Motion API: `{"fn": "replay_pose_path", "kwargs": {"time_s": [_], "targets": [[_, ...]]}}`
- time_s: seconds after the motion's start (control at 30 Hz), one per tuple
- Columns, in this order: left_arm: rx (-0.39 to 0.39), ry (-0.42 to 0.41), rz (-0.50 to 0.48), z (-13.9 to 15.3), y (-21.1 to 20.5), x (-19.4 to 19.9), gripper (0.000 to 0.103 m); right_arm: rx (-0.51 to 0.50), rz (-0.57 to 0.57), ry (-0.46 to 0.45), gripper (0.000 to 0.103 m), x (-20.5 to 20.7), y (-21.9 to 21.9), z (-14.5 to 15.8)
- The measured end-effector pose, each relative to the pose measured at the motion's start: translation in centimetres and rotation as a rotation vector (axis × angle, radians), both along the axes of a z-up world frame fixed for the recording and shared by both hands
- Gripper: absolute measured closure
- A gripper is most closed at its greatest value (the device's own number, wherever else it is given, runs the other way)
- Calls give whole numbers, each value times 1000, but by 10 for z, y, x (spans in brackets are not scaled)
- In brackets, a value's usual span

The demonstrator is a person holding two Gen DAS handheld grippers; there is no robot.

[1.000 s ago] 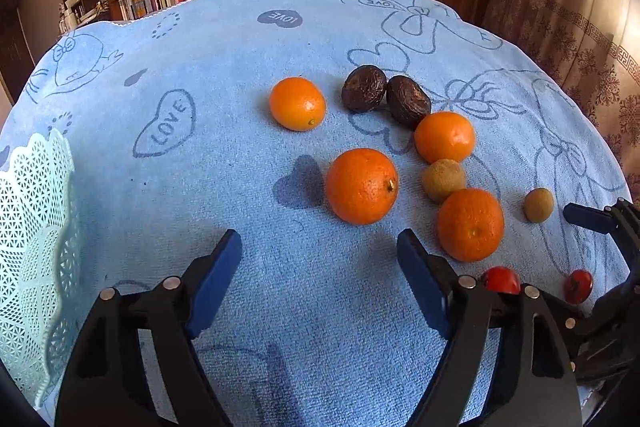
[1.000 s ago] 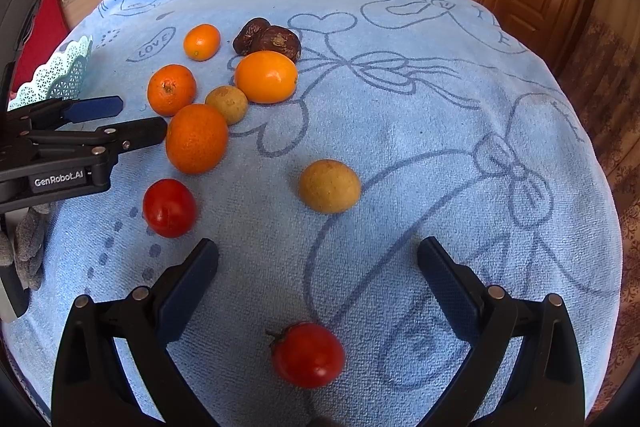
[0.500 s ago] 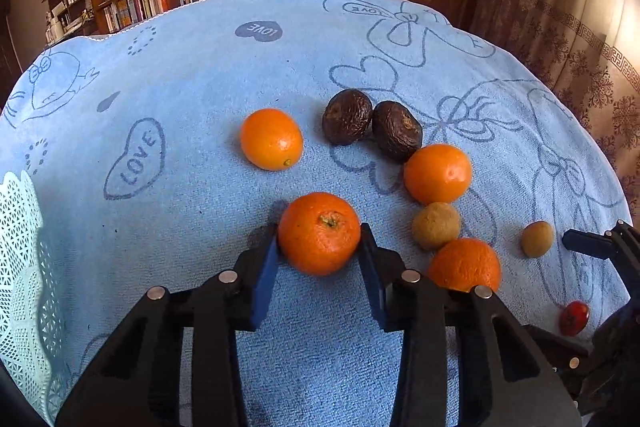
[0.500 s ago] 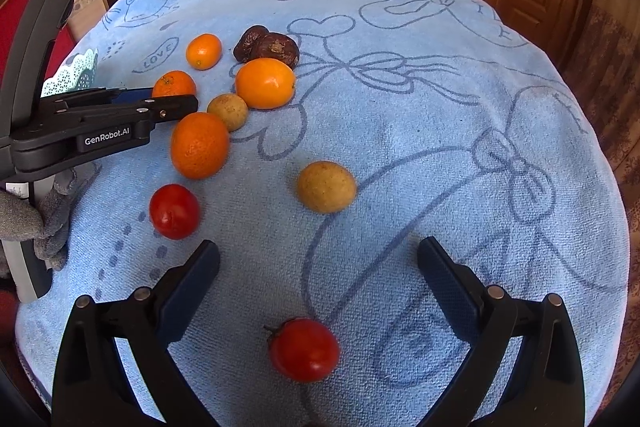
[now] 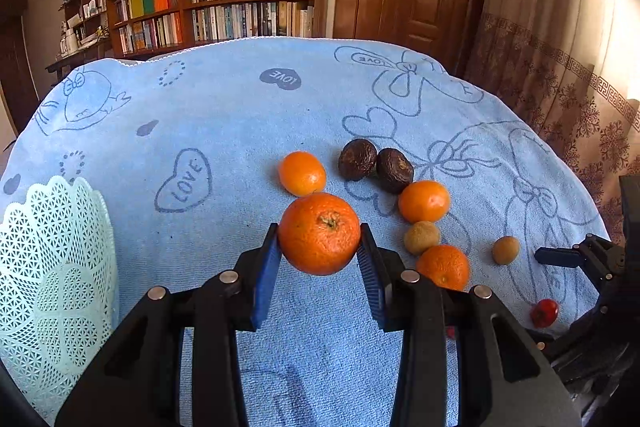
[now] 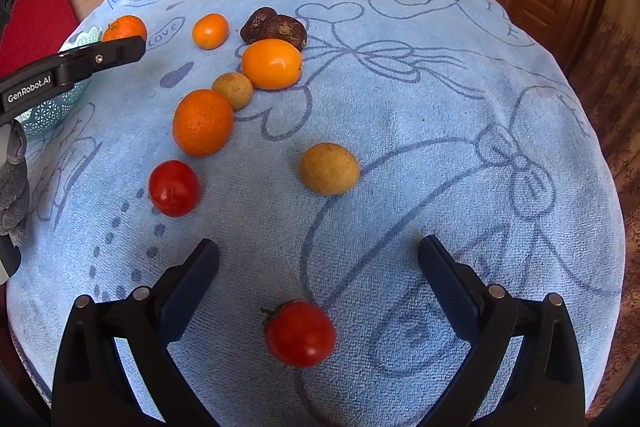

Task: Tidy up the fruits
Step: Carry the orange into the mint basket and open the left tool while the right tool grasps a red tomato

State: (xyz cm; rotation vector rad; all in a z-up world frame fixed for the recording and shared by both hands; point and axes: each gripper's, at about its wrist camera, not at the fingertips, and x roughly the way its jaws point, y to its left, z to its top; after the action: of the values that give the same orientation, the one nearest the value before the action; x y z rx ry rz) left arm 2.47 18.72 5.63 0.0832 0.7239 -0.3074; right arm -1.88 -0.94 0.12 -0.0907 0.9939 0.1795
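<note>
An orange (image 5: 319,233) sat clamped between the left gripper's (image 5: 318,259) blue pads, lifted above the blue cloth (image 5: 224,115).

The basket (image 5: 52,259) stood to the orange's left; more oranges, two dark fruits (image 5: 376,165) and brown fruits lay to its right. The right gripper (image 6: 318,267) hung with jaws apart around a tomato (image 6: 299,333).
</note>
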Motion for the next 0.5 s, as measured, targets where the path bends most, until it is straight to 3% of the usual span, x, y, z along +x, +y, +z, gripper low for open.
{"fn": "replay_pose_path", "kwargs": {"time_s": [0.4,0.5], "targets": [[-61,-91,130,35,80,-19,64,3,-77,-11,5,-30,-6,3],[-50,-97,168,37,98,-19,64,5,-100,-32,11,-40,-7,6]]}}
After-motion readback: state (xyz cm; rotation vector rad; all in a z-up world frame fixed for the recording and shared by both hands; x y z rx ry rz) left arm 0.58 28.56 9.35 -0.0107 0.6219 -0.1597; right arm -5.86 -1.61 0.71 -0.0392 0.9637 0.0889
